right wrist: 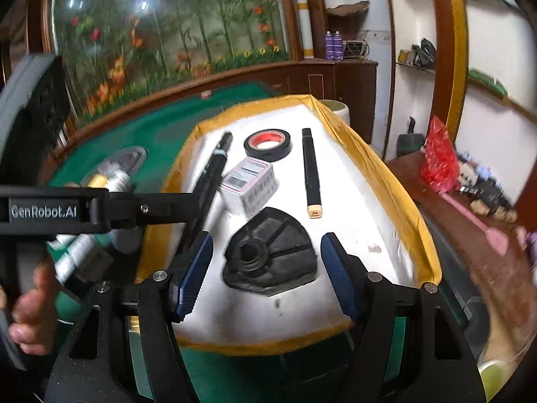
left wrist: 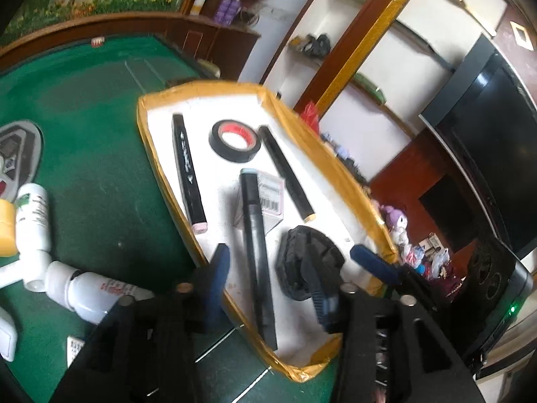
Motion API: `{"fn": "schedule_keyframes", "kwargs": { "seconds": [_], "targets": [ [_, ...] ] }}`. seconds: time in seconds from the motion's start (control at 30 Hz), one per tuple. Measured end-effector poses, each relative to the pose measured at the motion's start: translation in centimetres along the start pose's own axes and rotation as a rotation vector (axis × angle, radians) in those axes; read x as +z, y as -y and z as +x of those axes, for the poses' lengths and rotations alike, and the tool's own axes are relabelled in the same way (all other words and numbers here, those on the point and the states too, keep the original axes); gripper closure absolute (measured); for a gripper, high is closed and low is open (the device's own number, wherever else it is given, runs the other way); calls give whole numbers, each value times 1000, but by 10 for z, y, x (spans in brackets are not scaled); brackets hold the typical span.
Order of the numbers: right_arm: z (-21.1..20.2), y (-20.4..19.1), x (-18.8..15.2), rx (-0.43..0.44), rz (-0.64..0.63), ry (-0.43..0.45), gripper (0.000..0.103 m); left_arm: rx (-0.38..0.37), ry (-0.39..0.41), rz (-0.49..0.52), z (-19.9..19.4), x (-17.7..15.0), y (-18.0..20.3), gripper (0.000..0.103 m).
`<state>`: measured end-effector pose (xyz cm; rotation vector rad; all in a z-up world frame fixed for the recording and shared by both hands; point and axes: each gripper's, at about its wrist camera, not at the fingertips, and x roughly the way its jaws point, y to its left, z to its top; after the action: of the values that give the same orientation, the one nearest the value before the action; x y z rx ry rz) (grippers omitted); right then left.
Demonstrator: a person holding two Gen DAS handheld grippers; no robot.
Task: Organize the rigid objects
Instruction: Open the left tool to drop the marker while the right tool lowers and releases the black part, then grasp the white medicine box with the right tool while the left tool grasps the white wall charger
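Note:
A white tray with a gold rim (left wrist: 161, 174) (right wrist: 396, 181) lies on the green table. In it are black markers (left wrist: 188, 171) (left wrist: 258, 255) (right wrist: 310, 171), a black tape roll (left wrist: 235, 139) (right wrist: 267, 144), a small white box (left wrist: 268, 198) (right wrist: 250, 186) and a black plastic part (left wrist: 307, 262) (right wrist: 272, 255). My left gripper (left wrist: 295, 262) is open and empty, with its fingers either side of the middle marker and the black part. My right gripper (right wrist: 266, 268) is open and empty, with its fingers either side of the black part.
White bottles (left wrist: 33, 215) (left wrist: 90, 288) and a yellow item (left wrist: 6, 228) lie on the green felt (left wrist: 94, 168) left of the tray. A grey oval device (left wrist: 16, 154) sits further left. Shelves, a cabinet and a dark TV (left wrist: 486, 141) stand beyond the table's right edge.

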<state>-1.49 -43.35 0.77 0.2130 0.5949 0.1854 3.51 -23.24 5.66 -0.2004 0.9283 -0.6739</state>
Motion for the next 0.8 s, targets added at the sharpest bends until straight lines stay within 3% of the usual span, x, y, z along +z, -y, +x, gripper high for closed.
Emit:
{"fn": "schedule_keyframes", "kwargs": {
  "seconds": [0.23, 0.43, 0.53, 0.63, 0.7, 0.8],
  "targets": [
    [-27, -12, -12, 120, 91, 54, 36, 62, 82, 56, -40, -13, 3, 46],
    [-42, -45, -18, 178, 47, 34, 36, 146, 160, 79, -88, -36, -31, 41],
    [-43, -62, -22, 203, 29, 10, 36, 231, 215, 72, -112, -48, -59, 34],
    [-38, -77, -26, 212, 25, -28, 36, 340, 235, 39, -121, -51, -87, 33],
    [-36, -84, -27, 223, 25, -41, 36, 430, 228, 28, -119, -48, -100, 33],
    [-34, -95, -28, 235, 8, -50, 36, 472, 187, 34, -108, -47, -106, 33]
  ]
}}
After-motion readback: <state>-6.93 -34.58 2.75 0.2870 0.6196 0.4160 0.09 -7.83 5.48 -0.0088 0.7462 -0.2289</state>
